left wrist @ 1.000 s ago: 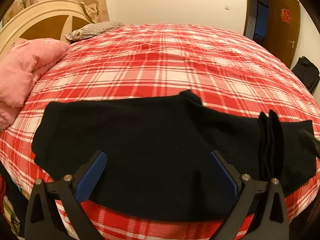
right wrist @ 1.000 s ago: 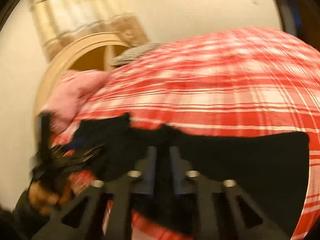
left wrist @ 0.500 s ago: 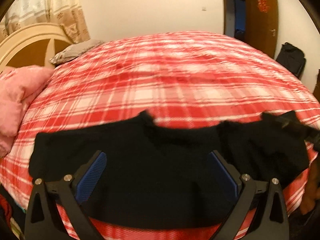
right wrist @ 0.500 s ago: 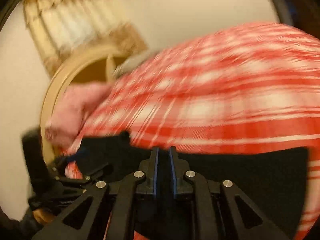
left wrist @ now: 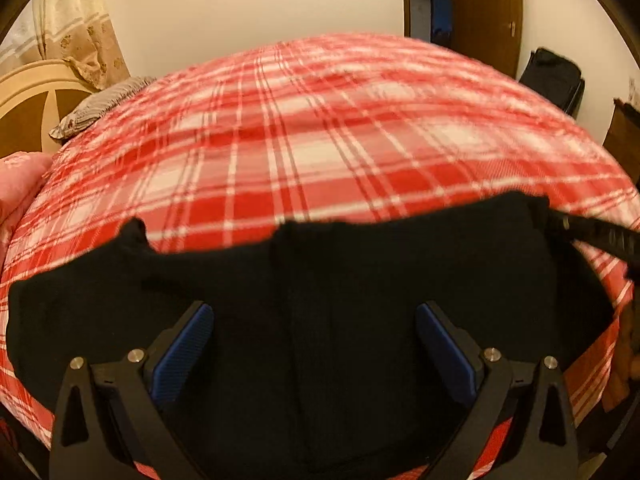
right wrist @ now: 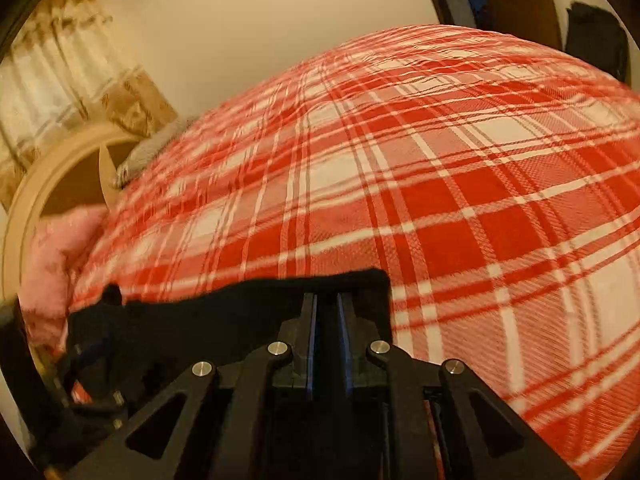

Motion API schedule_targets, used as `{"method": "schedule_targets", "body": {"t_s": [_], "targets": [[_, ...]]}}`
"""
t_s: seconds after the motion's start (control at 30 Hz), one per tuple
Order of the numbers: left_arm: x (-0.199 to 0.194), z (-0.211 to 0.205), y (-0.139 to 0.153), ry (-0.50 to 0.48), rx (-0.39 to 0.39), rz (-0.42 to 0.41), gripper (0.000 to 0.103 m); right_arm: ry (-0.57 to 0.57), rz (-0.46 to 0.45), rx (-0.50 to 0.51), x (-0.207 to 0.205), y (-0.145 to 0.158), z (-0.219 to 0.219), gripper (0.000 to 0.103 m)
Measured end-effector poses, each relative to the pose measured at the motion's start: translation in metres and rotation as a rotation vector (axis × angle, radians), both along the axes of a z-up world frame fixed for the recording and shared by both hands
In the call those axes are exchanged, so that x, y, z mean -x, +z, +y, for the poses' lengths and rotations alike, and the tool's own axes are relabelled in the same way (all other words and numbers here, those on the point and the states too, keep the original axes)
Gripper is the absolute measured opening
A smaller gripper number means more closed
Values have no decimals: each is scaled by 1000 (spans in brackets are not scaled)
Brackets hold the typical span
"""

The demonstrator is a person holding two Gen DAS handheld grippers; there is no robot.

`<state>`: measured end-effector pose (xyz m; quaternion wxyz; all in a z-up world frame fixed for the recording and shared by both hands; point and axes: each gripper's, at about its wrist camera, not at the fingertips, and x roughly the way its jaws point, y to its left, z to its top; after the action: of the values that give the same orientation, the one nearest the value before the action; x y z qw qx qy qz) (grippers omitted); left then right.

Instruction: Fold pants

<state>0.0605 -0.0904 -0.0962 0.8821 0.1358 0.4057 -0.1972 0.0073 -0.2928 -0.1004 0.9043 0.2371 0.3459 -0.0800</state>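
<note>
Black pants (left wrist: pixel 312 312) lie across the near edge of a red plaid bed (left wrist: pixel 320 140). My left gripper (left wrist: pixel 312 336) hangs open above their middle, blue pads wide apart with nothing between them. At the right of the left wrist view, my right gripper (left wrist: pixel 592 236) reaches in at the pants' far right corner. In the right wrist view the right gripper (right wrist: pixel 325 320) is shut on the black pants (right wrist: pixel 224 320), pinching their edge between its blue pads. A fold line runs down the cloth's middle.
A pink blanket (left wrist: pixel 20 176) and a grey striped pillow (left wrist: pixel 100 104) sit by the cream headboard (left wrist: pixel 28 100) at the left. A brown door (left wrist: pixel 488 12) and a black bag (left wrist: pixel 552 80) stand at the back right. Open plaid bedspread (right wrist: pixel 440 184) stretches beyond the pants.
My right gripper has carried the pants' end from the right across toward the left, doubling the cloth over. The left gripper stayed open and dropped closer to the pants.
</note>
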Motion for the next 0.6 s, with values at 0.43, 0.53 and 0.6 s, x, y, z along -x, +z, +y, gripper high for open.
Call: {"method": "schedule_targets", "body": {"t_s": [0.43,0.53,0.6], "targets": [[-3,17,6,33,22,17,103,26,-121,68,25,41,45,10],[-8,37,14,74,48,5,103,151,-129,86,17,46,88,11],[-13,56,20,124,62,-14,103,238,-123,122,10,45,118,11]]}}
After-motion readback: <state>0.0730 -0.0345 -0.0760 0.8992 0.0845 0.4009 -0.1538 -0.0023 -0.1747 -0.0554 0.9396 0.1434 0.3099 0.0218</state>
